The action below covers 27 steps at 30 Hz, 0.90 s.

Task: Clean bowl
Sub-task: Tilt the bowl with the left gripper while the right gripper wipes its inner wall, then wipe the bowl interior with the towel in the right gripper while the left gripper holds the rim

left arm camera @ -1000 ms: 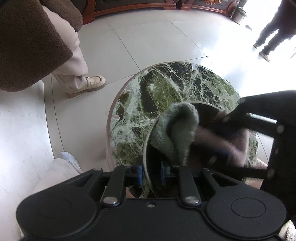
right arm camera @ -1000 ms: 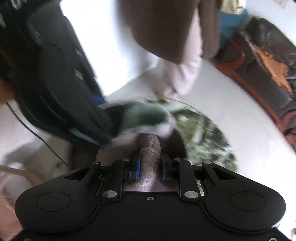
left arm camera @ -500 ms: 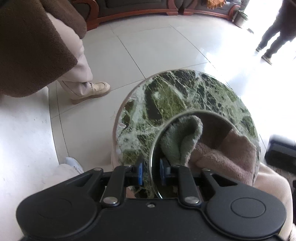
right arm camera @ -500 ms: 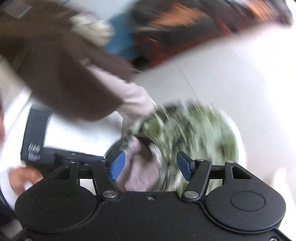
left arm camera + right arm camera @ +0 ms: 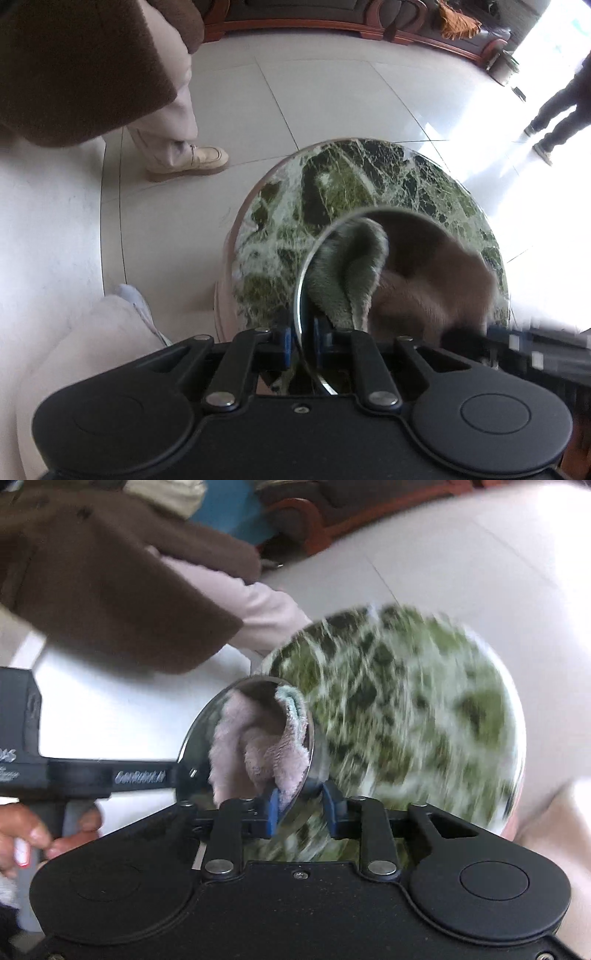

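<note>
Bowl [image 5: 373, 221]: right hand-held gripper [image 5: 301, 805], wide earlier, closing on cloth [image 5: 258, 746].

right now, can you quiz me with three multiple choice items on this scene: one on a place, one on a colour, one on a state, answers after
1. Where is the cloth?
A. on the floor tiles
B. inside the bowl
C. hanging over a chair

2. What colour is the round table top?
A. plain white
B. red
C. green marble with pale veins

3. What is the left hand-held gripper doing?
A. shut on the bowl's rim
B. wide open above the table
C. holding a sponge

Answers:
1 B: the folded cloth fills the steel bowl in both wrist views.
2 C: dark green stone with pale streaks shows around the bowl.
3 A: the thin metal rim runs straight between its two blue pads, which sit close on either side.
</note>
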Motion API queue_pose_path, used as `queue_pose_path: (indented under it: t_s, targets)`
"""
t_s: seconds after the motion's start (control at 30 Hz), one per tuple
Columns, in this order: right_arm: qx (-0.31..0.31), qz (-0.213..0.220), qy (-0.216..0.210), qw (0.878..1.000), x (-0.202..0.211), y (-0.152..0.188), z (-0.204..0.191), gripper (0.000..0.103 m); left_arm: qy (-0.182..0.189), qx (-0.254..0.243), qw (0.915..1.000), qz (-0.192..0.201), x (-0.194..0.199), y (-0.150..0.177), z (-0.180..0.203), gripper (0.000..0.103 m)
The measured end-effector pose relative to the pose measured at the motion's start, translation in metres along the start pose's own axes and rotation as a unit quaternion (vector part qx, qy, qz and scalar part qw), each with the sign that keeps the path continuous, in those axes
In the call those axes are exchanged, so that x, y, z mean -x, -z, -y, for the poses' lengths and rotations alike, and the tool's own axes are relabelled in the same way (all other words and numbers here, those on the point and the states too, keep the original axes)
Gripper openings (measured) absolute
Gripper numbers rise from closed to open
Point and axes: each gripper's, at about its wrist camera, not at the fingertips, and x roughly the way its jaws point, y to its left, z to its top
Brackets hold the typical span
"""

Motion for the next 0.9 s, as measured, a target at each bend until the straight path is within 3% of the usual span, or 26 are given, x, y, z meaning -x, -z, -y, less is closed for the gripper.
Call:
queue_pose_path:
  t_s: [0.13,0.27,0.43,0.47,0.57,0.67,0.8,0.9]
  targets:
    - [0.102,-0.013,0.009,0.995,-0.007,-0.030,-0.011,0.017,-0.002,-0.010,0.9999,-0.007,0.000,0.002,0.005,0.015]
    - [0.212,-0.031,0.009,0.977,-0.018,-0.051,-0.027,0.017,-0.004,-0.028,0.9995,-0.014,-0.001,0.003,0.013,0.021]
    - [0.257,-0.029,0.009,0.966,-0.016,-0.053,-0.037,0.022,0.004,-0.024,0.9996,-0.016,0.000,-0.001,0.005,0.023]
    - [0.259,-0.019,0.012,0.966,-0.011,-0.051,-0.037,0.030,0.005,-0.025,0.9996,-0.016,-0.001,-0.001,0.003,0.023]
    - [0.260,0.042,0.024,0.964,0.021,-0.044,-0.039,0.035,0.008,-0.025,0.9995,-0.016,-0.005,-0.002,0.001,0.021]
    - [0.281,0.069,-0.016,0.957,0.051,-0.031,-0.050,0.039,0.012,-0.024,0.9995,-0.016,-0.006,-0.004,0.000,0.017]
    - [0.382,0.023,-0.015,0.924,0.038,-0.004,-0.083,0.041,0.013,-0.028,0.9994,-0.017,-0.007,-0.004,0.001,0.017]
    - [0.416,-0.009,-0.003,0.909,0.013,0.003,-0.093,0.041,0.014,-0.027,0.9994,-0.017,-0.007,-0.004,0.001,0.016]
